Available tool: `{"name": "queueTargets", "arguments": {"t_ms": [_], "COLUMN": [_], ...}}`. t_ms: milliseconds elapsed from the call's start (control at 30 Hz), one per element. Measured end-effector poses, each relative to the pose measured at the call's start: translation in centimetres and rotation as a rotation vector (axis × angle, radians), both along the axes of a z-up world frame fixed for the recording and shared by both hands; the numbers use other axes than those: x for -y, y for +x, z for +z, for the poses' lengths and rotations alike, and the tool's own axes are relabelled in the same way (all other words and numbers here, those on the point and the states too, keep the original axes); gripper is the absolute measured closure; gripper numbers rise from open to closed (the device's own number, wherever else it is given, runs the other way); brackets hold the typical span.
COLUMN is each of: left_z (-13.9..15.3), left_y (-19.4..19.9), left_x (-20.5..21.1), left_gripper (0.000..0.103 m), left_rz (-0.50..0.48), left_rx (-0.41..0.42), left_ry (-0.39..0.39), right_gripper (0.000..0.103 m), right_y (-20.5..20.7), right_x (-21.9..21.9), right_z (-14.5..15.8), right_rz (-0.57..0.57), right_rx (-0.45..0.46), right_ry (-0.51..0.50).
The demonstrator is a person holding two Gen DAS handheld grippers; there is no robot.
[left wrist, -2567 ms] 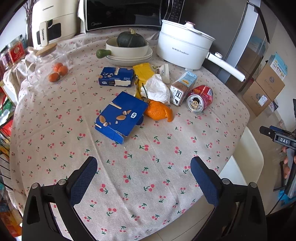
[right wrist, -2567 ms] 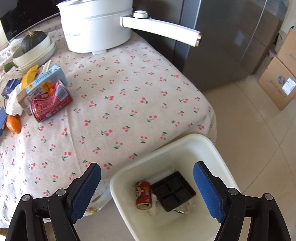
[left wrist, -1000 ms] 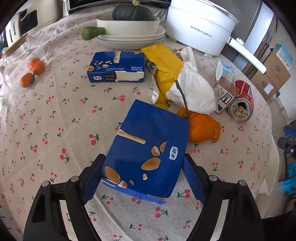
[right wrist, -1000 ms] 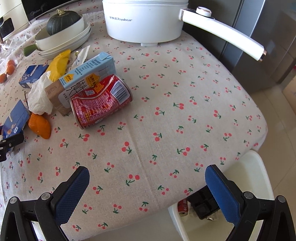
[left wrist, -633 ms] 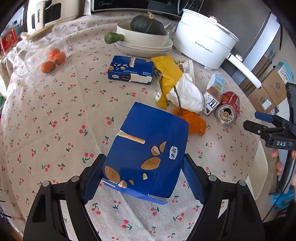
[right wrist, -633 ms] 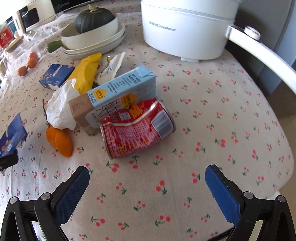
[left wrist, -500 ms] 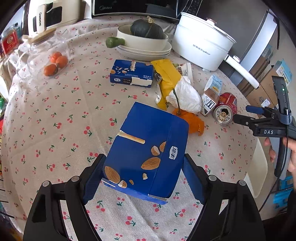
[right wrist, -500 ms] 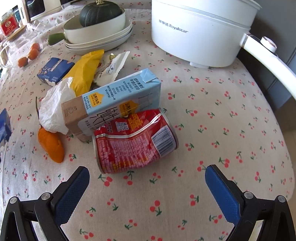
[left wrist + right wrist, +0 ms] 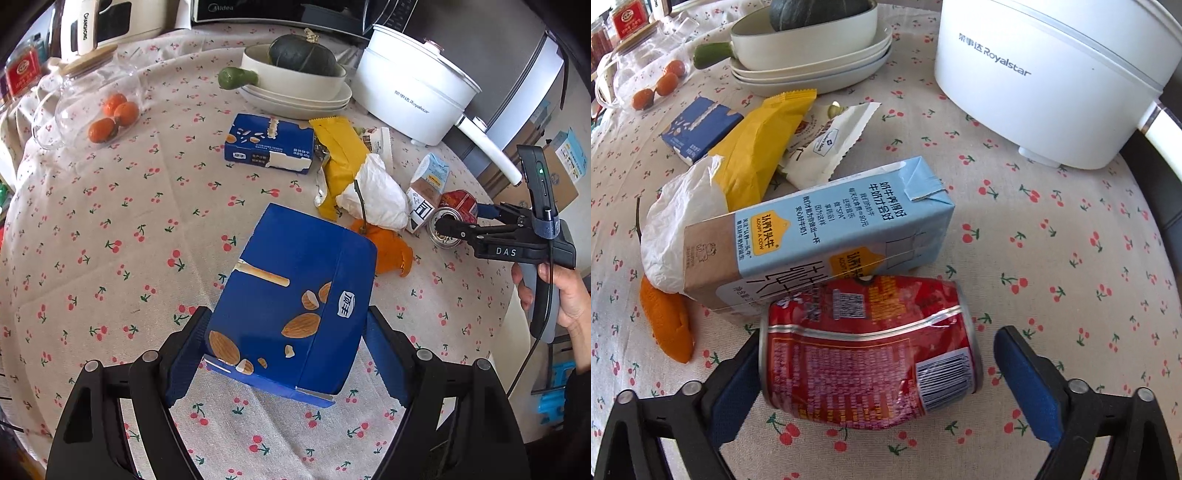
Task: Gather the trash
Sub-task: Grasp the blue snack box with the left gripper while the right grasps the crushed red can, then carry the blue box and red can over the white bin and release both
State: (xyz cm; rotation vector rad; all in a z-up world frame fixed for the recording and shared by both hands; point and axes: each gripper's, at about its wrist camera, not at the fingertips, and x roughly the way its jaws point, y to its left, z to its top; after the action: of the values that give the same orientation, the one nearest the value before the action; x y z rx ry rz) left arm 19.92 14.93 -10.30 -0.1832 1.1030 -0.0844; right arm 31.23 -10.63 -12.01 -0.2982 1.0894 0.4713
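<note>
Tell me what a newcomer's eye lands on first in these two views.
First, the big blue snack box, clamped in the left claw and lifted over the cherry-print tablecloth. Next, the dented red can lying on its side between the right claw pads, which have just been closing but do not yet squeeze it. A blue milk carton lies against the can's far side.

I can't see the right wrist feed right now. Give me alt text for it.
The right tool straddles a dented red drink can lying on its side on the cherry-print tablecloth; its jaws have just been closing, and a gap remains on the right. A pale blue milk carton leans against the can, with wrappers behind.
</note>
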Motion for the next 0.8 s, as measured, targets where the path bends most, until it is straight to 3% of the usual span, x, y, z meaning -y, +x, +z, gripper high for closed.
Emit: {"name": "queueTargets", "arguments": {"t_ms": [367,633,800], "left_z": [1.7,3.5,4.3], "left_y": [-1.2,-3.0,-4.1], "left_x": [1.0,2.9,4.9], "left_gripper": [0.019,0.019,0.019], "left_rz": [0.001,-0.015,-0.050], "left_rx": [0.035,0.071,0.087], "left_ry": [-0.009,-0.047,-0.031], "right_gripper": [0.018,0.018,0.018], "right_y": [-4.1,-8.4,-11.5], "right_x": [0.8,3.5,5.1], "right_z": [1.7,4.5,6.3], "right_rz": [0.014,-0.069,-0.089], "right_rx": [0.032,0.035,0.057], "right_ry": [-0.049,-0.036,-0.061]}}
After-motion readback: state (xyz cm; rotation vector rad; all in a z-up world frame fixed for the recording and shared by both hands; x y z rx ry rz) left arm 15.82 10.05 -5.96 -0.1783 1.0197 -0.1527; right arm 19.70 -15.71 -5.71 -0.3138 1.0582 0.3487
